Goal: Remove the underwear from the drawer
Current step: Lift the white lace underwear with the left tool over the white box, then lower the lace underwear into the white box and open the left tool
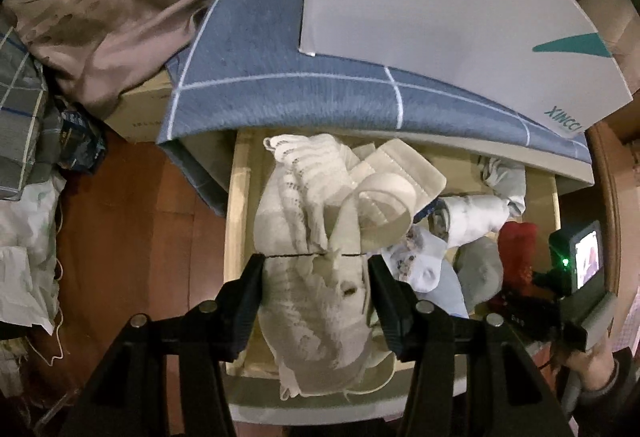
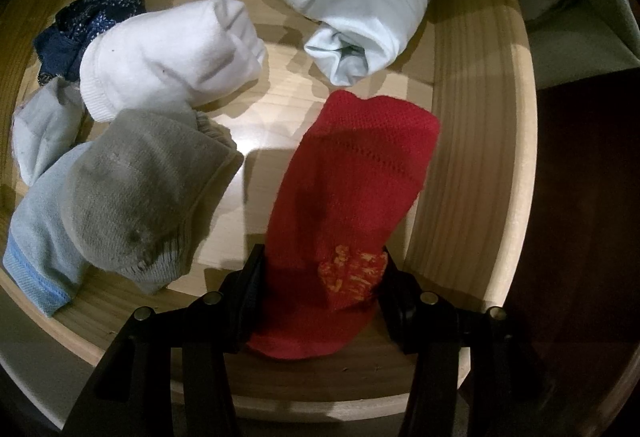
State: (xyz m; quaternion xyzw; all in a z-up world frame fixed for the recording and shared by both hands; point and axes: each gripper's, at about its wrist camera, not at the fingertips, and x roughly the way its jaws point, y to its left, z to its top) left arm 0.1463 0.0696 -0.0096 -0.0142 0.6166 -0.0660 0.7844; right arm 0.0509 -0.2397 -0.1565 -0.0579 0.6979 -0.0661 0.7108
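Observation:
A cream lace underwear piece (image 1: 320, 197) with padded straps hangs bunched between the fingers of my left gripper (image 1: 315, 259), which is shut on it above the open wooden drawer (image 1: 236, 221). Its lower folds drape over the drawer's front edge. In the right wrist view my right gripper (image 2: 320, 251) points down into the drawer (image 2: 472, 157) and is shut on a red sock (image 2: 360, 165) with a yellow print. The same red sock (image 1: 518, 249) shows at the drawer's right end in the left wrist view.
Rolled white (image 2: 168, 53), grey (image 2: 140, 189), pale blue (image 2: 360, 17) and navy (image 2: 92, 21) garments lie in the drawer. Above it, a blue checked mattress (image 1: 280, 77) carries a white box (image 1: 420, 17). Red-brown floor (image 1: 140, 217) and a cardboard box (image 1: 140, 113) lie left.

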